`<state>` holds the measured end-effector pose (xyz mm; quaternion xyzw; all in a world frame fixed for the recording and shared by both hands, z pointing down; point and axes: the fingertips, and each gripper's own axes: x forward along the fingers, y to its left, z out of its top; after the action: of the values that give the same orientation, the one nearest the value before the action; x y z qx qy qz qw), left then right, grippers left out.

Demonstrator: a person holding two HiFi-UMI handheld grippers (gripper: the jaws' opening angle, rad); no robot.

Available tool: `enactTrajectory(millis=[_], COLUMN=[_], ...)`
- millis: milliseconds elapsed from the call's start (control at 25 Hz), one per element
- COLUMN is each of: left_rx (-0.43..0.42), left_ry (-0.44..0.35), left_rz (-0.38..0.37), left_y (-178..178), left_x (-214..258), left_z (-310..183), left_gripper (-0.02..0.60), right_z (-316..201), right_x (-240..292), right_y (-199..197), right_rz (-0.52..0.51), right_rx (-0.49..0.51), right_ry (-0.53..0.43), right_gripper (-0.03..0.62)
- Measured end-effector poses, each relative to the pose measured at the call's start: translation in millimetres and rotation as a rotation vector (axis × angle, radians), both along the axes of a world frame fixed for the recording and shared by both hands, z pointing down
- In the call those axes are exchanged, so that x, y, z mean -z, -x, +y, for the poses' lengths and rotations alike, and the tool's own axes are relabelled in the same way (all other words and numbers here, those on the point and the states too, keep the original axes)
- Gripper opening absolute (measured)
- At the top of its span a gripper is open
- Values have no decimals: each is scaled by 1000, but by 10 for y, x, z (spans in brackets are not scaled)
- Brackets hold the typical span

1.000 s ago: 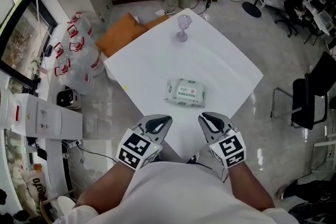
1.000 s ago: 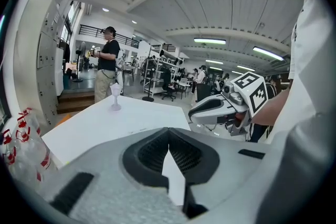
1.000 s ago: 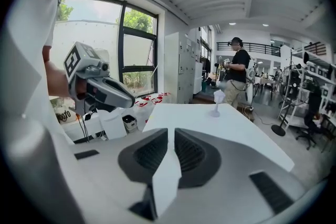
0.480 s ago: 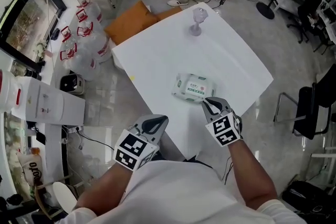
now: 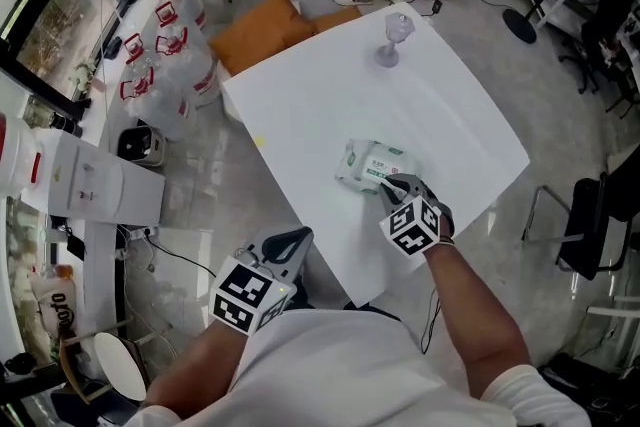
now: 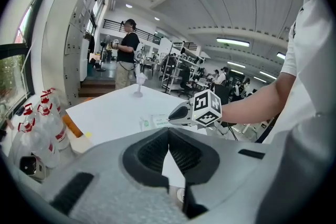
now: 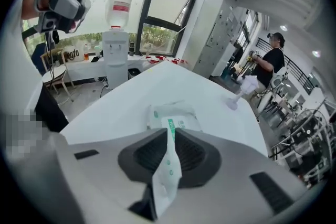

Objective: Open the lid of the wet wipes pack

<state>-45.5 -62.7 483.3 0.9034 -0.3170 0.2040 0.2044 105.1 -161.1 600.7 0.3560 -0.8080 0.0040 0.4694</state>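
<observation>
Two jaws of the right gripper [image 5: 392, 186] are opening slightly while pinching the thin end flap of the wet wipes pack [image 5: 368, 162], which is lying flat near the centre of the frame on the white table [image 5: 300, 105]. Lower left, the left gripper [image 5: 292, 240] is hovering beside the table's edge, jaws closed on nothing.
</observation>
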Motion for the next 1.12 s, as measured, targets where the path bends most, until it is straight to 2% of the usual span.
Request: enactTrajectory(millis=[480,680,920,1120], left_rx=[27,23,19,18], left_ry=[20,23,39,42], left_rz=[-4,-10,-17,-16], left_y=[97,92,88,93], left_x=[-48,-73,-112,-123], left_z=[-41,-61,-45,-53], left_gripper=[0,0,0,0], right_z=[-48,-74,-186,-223], right_x=[-317,-384,-391,-395], right_y=[43,23,-31,-44], right_rz=[102,120,89,47], right_rx=[66,76,40,35], right_ry=[27,29,61,122], right_gripper=[67,97,170,183])
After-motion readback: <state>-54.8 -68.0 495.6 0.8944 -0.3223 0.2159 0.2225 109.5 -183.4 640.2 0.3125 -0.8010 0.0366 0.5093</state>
